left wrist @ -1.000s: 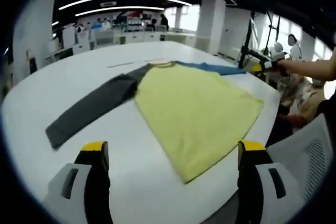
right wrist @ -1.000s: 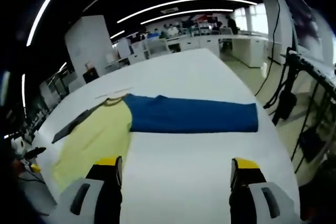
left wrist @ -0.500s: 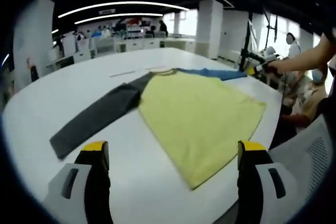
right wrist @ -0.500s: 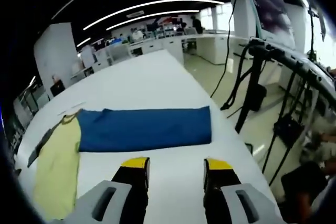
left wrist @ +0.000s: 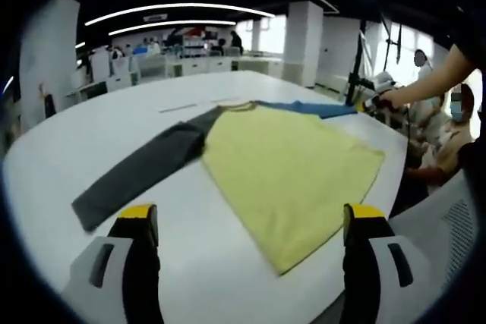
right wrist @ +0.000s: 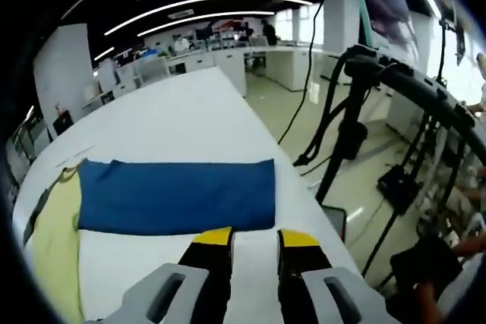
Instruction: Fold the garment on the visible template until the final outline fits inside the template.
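Both claws hang above the white counter [left wrist: 114,123] with nothing between their jaws: my left claw [left wrist: 247,221] is spread wide, my right claw [right wrist: 254,239] is nearly pressed together, a narrow gap still showing between its yellow tips. The garment [left wrist: 285,168] lies flat on the counter ahead of my left claw, its yellow body reaching down between the jaws' line toward the near edge, the grey sleeve [left wrist: 140,172] stretched out to the left. In the right gripper view the blue sleeve [right wrist: 175,195] lies just beyond my right claw's tips, its lower hem close to them but apart. From the left, that blue sleeve [left wrist: 315,104] is only a thin strip behind the yellow body, and I cannot make out any template outline on the counter in either view. My arm [left wrist: 433,81] reaches in at the right edge of the left gripper view. A black stand [right wrist: 345,127] with cables rises beside the counter in the right gripper view.
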Available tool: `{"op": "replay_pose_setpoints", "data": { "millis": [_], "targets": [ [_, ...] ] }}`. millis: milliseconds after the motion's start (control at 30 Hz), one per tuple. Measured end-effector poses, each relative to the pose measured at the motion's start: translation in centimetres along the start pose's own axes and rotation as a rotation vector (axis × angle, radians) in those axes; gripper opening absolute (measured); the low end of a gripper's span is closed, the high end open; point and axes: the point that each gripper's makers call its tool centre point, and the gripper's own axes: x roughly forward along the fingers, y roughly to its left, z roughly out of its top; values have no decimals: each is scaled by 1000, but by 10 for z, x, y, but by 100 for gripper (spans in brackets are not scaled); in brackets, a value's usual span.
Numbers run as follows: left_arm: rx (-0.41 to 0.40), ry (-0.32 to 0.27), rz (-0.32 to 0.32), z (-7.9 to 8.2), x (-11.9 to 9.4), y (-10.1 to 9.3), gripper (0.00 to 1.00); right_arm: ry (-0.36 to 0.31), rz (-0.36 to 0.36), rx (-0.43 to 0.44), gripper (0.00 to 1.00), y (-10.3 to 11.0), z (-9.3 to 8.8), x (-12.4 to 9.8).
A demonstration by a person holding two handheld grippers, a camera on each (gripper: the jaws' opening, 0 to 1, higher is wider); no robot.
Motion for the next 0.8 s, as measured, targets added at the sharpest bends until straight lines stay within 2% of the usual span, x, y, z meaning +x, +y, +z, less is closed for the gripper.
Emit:
{"op": "replay_pose_setpoints", "data": {
  "millis": [167, 200, 267, 333, 500, 667, 733, 767, 800],
  "targets": [
    [-2, 4, 10, 0, 1, 3, 97, 11, -7, 11, 15, -18, 8, 27],
    [-3, 3, 13, 1, 1, 4, 97, 22, -8, -20, 14, -21, 3, 37],
    [-5, 4, 17, 1, 1, 5, 97, 53, -26, -83, 12, -27, 0, 44],
    [-7, 7, 22, 0, 1, 7, 97, 51, -26, -101, 10, -28, 1, 48],
    [-10, 14, 27, -2, -1, 8, 96, 36, -21, -5, 5, -36, 9, 56],
    [-8, 23, 28, -4, -1, 7, 96, 26, -17, 37, 2, -31, 9, 51],
    [-10, 23, 31, -4, -2, 7, 96, 24, -17, 76, 2, -33, 10, 52],
    [-9, 25, 31, -5, -2, 8, 96, 21, -31, 117, 6, -36, 10, 53],
    [-8, 26, 34, -5, -3, 8, 95, 13, -27, 113, 10, -37, 10, 54]
  ]
}}
